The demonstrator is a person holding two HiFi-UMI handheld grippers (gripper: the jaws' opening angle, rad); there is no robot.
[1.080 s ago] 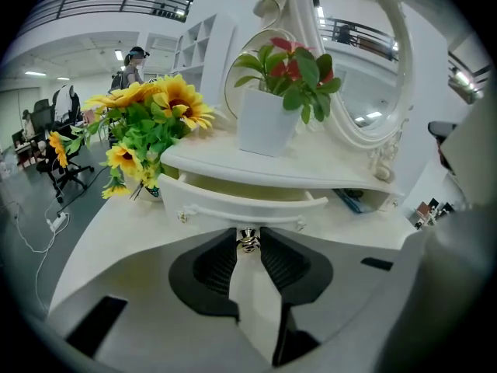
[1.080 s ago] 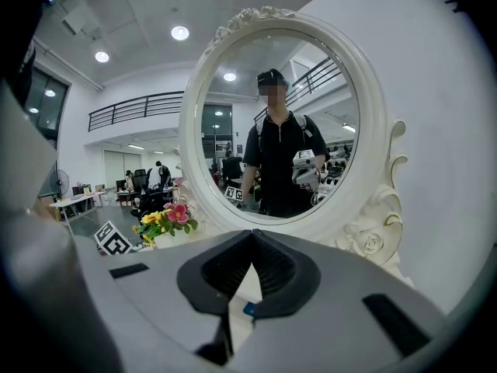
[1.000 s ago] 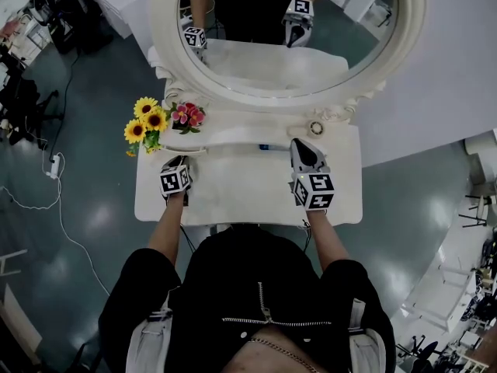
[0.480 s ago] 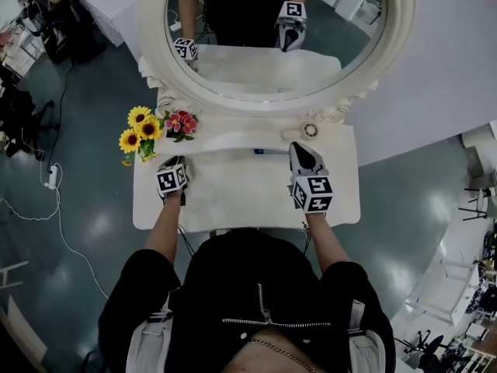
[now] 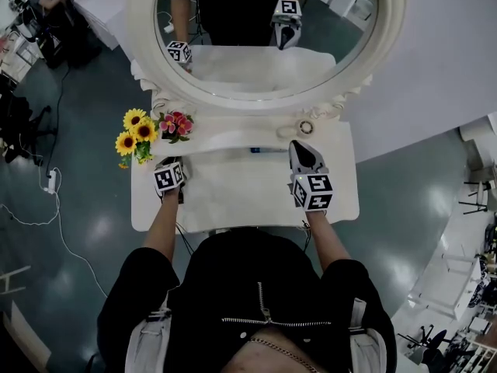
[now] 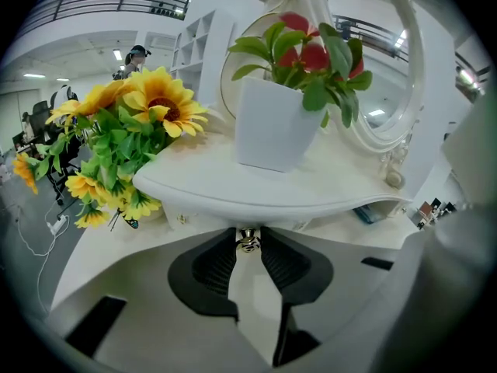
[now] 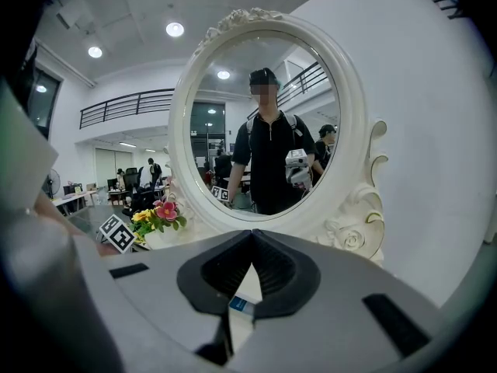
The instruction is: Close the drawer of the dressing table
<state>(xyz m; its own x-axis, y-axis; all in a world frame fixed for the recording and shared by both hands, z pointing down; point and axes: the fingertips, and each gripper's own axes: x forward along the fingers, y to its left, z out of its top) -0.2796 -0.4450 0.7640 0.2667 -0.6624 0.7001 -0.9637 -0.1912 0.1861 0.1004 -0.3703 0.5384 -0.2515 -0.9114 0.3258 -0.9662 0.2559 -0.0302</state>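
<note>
The white dressing table [image 5: 233,200] stands under me with its oval mirror [image 5: 256,22] at the back. In the left gripper view a small metal drawer knob [image 6: 248,240] sits on the drawer front [image 6: 203,217], just beneath the curved upper shelf [image 6: 256,189]. My left gripper [image 6: 249,249] is shut on that knob; in the head view it [image 5: 177,165] is at the table's left, below the flowers. My right gripper [image 5: 300,146] hovers over the table's right side, shut and holding nothing [image 7: 251,236].
Sunflowers [image 5: 132,134] and a white pot of pink flowers [image 5: 175,124] stand on the shelf's left end. A small round thing [image 5: 307,127] is on its right end, and a blue item [image 5: 260,150] lies under the shelf. Floor cables [image 5: 46,208] run at left.
My left gripper has edged toward the mirror with the knob in its jaws, closer to the flowers. The right gripper has kept its place. My head view has shifted slightly.
</note>
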